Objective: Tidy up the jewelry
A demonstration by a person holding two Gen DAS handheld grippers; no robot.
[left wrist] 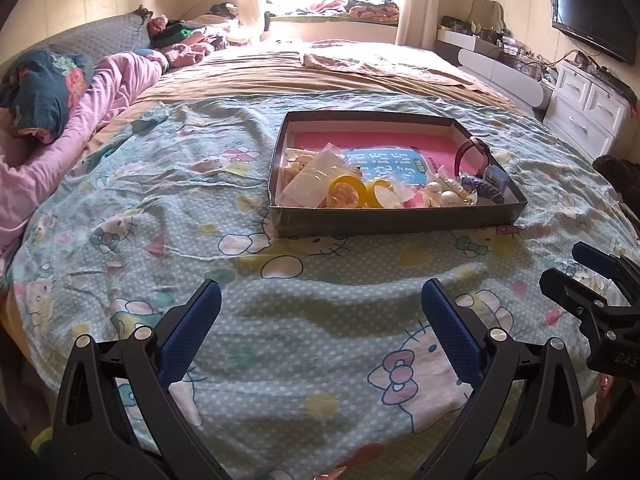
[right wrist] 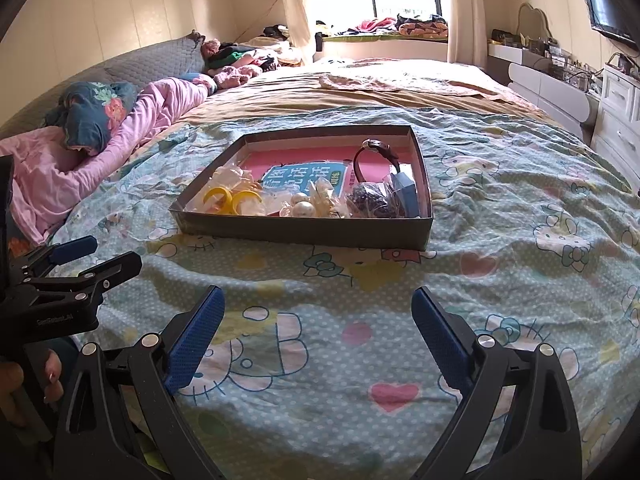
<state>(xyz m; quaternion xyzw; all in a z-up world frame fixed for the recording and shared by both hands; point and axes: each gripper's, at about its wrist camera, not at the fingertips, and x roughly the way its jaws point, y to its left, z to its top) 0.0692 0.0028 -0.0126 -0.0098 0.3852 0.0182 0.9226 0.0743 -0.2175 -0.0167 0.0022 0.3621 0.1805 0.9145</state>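
A shallow dark cardboard box point(left wrist: 400, 222) point(right wrist: 304, 234) lies on the bed ahead of both grippers. Its near side holds jewelry: yellow bangles point(left wrist: 347, 190) point(right wrist: 230, 199), large pearls point(left wrist: 442, 196) point(right wrist: 301, 205), clear plastic bags point(left wrist: 316, 178), a dark beaded piece point(right wrist: 370, 200) and a maroon watch point(left wrist: 472, 152) point(right wrist: 376, 150). A pink and blue booklet point(left wrist: 384, 162) lines the box floor. My left gripper point(left wrist: 320, 300) is open above the sheet, short of the box. My right gripper point(right wrist: 318, 304) is open as well, with nothing between its fingers.
The bed is covered by a teal cartoon-print sheet point(left wrist: 168, 216) with a tan blanket point(left wrist: 280, 76) beyond. Pink bedding and pillows point(left wrist: 80, 112) pile up at the left. White drawers point(left wrist: 588, 108) and a wall television point(left wrist: 592, 20) stand at the right.
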